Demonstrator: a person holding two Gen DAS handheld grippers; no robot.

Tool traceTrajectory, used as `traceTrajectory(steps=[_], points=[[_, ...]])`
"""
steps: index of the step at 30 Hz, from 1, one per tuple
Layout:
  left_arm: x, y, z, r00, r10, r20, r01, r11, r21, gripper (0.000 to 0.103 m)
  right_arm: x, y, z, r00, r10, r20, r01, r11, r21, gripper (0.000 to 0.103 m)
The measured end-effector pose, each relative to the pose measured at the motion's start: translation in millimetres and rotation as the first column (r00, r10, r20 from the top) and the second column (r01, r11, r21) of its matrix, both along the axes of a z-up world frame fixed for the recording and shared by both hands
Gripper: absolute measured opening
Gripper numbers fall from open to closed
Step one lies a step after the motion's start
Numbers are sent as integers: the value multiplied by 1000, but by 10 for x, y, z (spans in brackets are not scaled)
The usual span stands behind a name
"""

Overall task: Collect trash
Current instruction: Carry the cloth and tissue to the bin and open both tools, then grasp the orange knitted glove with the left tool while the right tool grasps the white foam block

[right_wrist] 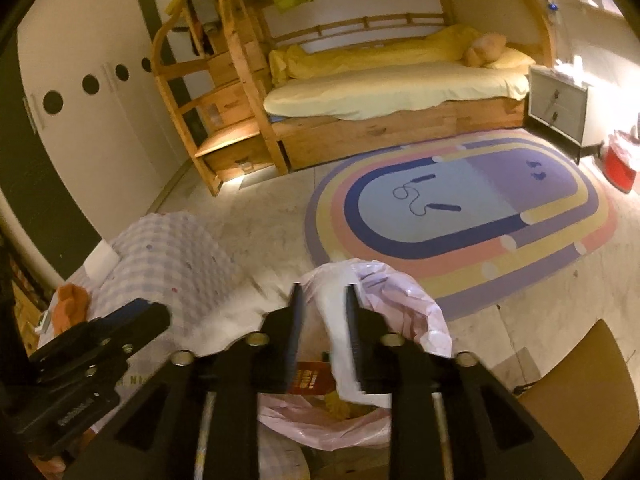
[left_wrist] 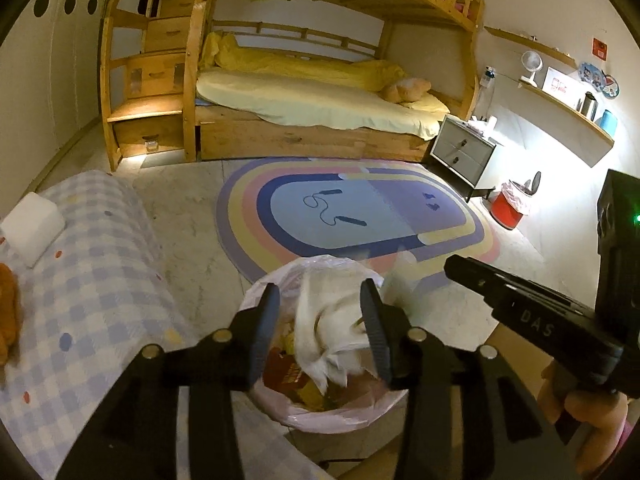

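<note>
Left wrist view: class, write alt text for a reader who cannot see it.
The open left tool hovers over a pink-lined trash bin with crumpled white paper between its fingers. Beyond lie a rainbow rug and a wooden bunk bed.

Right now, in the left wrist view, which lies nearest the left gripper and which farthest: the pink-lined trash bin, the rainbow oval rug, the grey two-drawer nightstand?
1. Pink-lined trash bin: right below the left gripper.
2. Rainbow oval rug: on the floor beyond.
3. Grey two-drawer nightstand: far right, beside the bed.
</note>
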State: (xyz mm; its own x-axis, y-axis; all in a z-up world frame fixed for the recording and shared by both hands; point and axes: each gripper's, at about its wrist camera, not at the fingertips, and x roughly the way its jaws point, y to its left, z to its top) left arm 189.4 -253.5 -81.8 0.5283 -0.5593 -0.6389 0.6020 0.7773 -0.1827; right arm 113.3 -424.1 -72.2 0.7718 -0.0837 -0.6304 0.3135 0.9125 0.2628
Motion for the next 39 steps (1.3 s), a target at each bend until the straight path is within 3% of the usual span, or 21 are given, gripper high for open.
traceTrajectory(steps=[6,12,15,20,26,30,35,39], points=[[-22,335,163,998,67,10,-67,998,-3,42,-108,93,79,1000,18,18,-18,1000,23,28],[-185,863,427,986,142,89,-145,989,24,42,-136,497,341,995,90,53,-90,996,5,28],[-207,1149,454,977,184,106,-188,982,32,48,-88,776,482,989,137,63,-137,991,-6,28],[-106,1740,509,952,287,107,-294,954,58,50,27,1291,679,972,223,76,-220,975,-44,28],[17,2445,623,896,416,154,-430,900,72,59,313,1867,815,951,300,80,-295,953,-72,29],[73,2703,587,870,459,180,-483,867,122,60,631,2164,881,939,331,93,-324,943,-80,32],[181,2939,476,861,475,181,-504,845,179,61,1002,2426,871,932,348,96,-337,934,-114,32],[275,3076,403,856,496,147,-516,837,182,62,1133,2476,735,931,354,92,-344,933,-106,32]])
